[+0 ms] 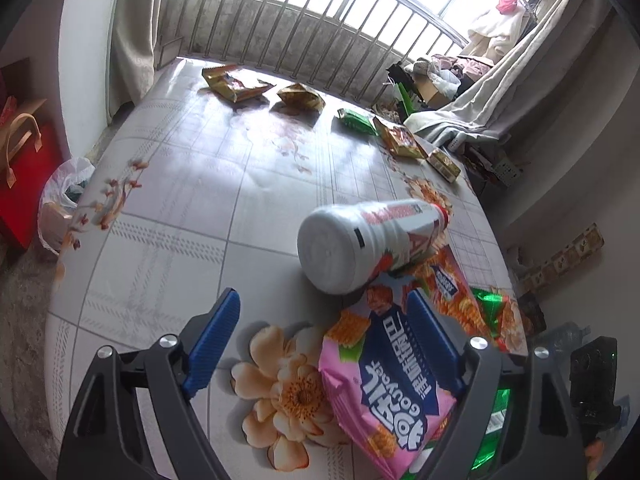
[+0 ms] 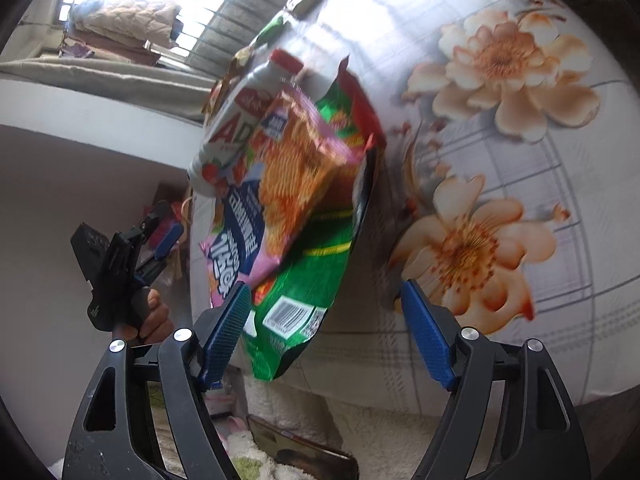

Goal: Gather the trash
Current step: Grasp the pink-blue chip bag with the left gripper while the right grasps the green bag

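Observation:
A pink and blue snack bag [image 1: 384, 384] lies on the floral table, partly between the fingers of my open left gripper [image 1: 324, 344]. A white bottle [image 1: 360, 244] with a red cap lies on its side just beyond it. A green snack bag [image 2: 308, 280] lies under the pink bag [image 2: 248, 236] at the table edge, between the fingers of my open right gripper [image 2: 324, 328]. The bottle [image 2: 236, 120] also shows in the right wrist view. Neither gripper holds anything. The left gripper [image 2: 160, 236] shows at the left of the right wrist view.
Several more wrappers lie at the far side of the table: a gold bag [image 1: 232, 82], a crumpled gold one [image 1: 300, 98], a green one [image 1: 356, 120], a red-gold one [image 1: 400, 138]. A white plastic bag [image 1: 64, 200] hangs left of the table. A railing [image 1: 320, 32] stands behind.

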